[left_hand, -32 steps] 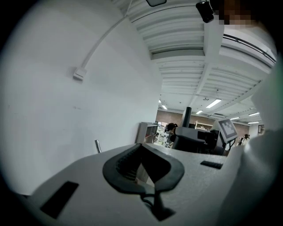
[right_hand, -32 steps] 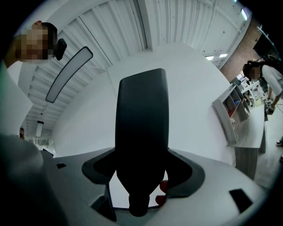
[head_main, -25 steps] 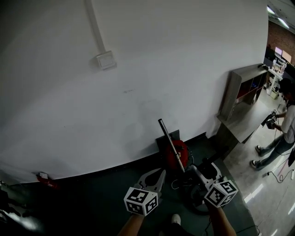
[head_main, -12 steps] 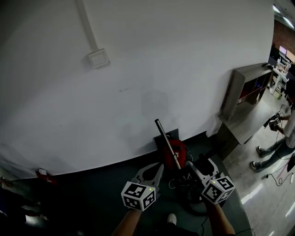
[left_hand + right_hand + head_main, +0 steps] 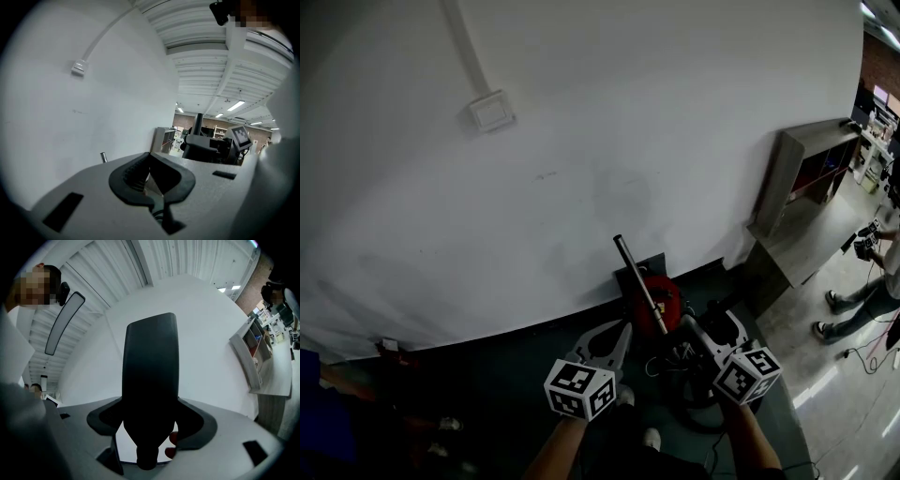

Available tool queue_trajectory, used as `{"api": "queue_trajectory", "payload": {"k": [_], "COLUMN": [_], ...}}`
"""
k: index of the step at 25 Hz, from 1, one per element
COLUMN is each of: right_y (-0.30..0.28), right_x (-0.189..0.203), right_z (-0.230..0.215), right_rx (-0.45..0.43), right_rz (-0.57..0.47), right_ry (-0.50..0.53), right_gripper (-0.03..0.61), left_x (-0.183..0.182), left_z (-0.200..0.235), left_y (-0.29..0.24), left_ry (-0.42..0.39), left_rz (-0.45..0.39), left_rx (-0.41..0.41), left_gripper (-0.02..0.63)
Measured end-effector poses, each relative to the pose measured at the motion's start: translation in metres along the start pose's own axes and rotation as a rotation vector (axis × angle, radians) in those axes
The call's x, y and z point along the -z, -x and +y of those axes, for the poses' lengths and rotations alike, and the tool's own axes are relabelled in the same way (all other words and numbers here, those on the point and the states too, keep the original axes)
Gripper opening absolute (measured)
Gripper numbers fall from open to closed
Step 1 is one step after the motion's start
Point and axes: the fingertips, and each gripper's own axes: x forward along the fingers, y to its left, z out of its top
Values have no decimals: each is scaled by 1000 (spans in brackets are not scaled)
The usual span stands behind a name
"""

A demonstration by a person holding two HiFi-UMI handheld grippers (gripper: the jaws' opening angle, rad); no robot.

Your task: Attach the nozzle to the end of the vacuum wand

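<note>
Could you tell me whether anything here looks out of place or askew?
Nothing looks spilled or broken. The metal wand leans at a slant over the red vacuum by the wall, its top end bare; the black nozzle is clamped in the right tool instead.

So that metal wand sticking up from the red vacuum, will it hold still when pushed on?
Probably stiff: the wand looks like a straight metal tube. Likely to swing aside, though: it leans tilted with its top end free, only the lower end down by the red vacuum. Its smooth round surface may slip in jaws.
</note>
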Motion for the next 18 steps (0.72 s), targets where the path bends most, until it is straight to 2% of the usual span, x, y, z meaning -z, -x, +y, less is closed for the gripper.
{"api": "queue_trajectory", "payload": {"k": [18], "right_y": [-85], "right_x": [3], "right_z": [-41], "right_rx": [55], "right_rz": [2], "right_ry": [-13], "right_gripper": [322], "left_x": [-9], "left_z": [72], "left_y": [-74], "left_ry": [23], "left_rz": [27], "left_rx": [43], "left_gripper": [6]}}
